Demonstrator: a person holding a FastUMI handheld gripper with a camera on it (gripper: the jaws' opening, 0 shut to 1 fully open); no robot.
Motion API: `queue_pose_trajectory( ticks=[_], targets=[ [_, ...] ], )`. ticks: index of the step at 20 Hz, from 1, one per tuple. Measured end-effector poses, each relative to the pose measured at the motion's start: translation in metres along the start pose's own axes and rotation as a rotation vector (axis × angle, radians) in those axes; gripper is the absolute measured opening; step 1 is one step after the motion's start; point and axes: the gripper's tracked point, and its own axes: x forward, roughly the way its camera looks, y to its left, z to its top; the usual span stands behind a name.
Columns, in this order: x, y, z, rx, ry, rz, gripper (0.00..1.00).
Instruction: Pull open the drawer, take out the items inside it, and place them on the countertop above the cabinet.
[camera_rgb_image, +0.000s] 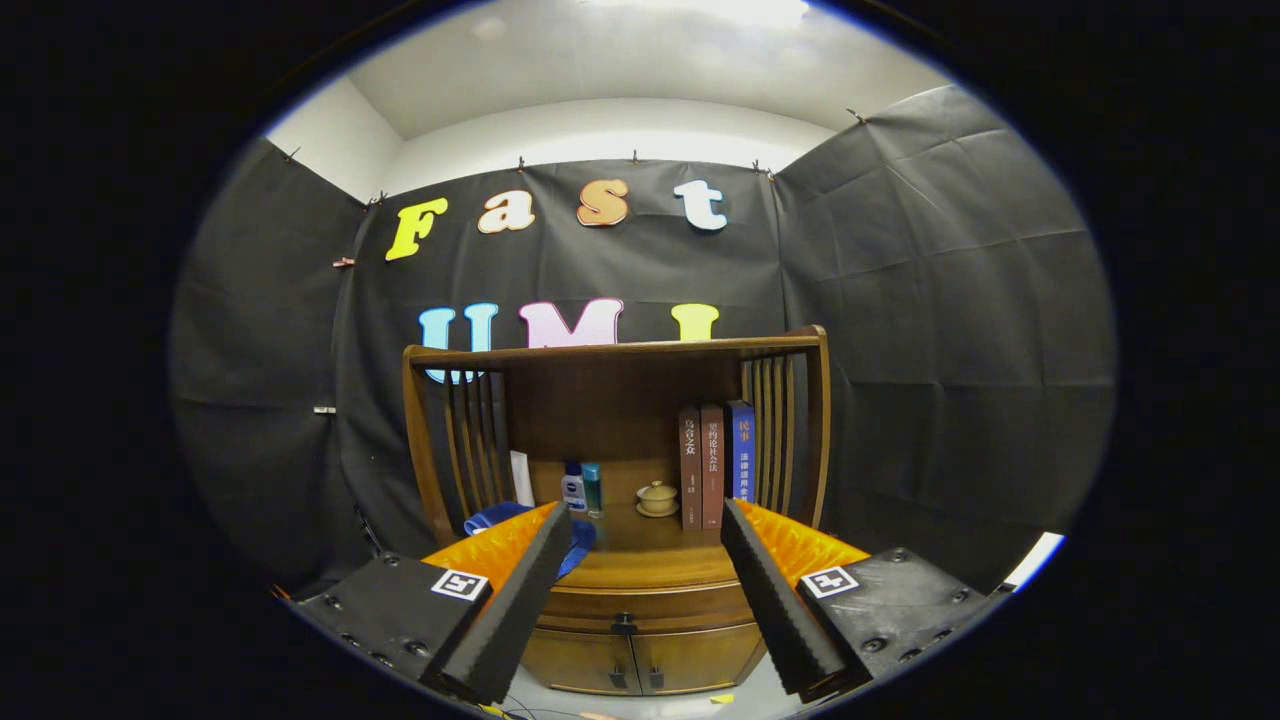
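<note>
From here I see my hand-held gripper held spread wide and released, nothing between its fingers, well short of the wooden cabinet straight ahead. Through the gap between the fingers lies the worktop, a smooth brown wooden surface with a rounded front edge. Just under that edge, between the fingertips, runs the drawer, closed flush, with a small dark knob at its middle. Below it are two cabinet doors, also closed, and pale floor beneath them.

On the worktop, beyond the fingers, stands a slatted wooden hutch with a flat top board and a solid back panel. Inside it, ahead and slightly toward my left finger, two small bottles stand upright side by side; a white flat object leans near the left slats. Ahead of the gap's middle sits a small lidded cup on a saucer. Beyond my right finger three books stand upright, touching each other, near the right slats. A blue cloth lies on the worktop just past my left fingertip, partly hidden behind it.

The room is a booth: black wrinkled cloth hangs behind and to both sides of the cabinet, pinned along its top, with white wall and ceiling above it.
</note>
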Motion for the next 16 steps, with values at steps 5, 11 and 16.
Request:
queue_pose_trajectory(
  ticks=[5,11,16],
  targets=[
    [0.002,0.005,-0.007,-0.021,-0.011,0.01,0.98],
    [0.019,0.003,-0.044,0.082,0.005,0.028,0.98],
    [0.038,0.008,-0.091,0.029,0.076,0.031,0.99]
  ],
)
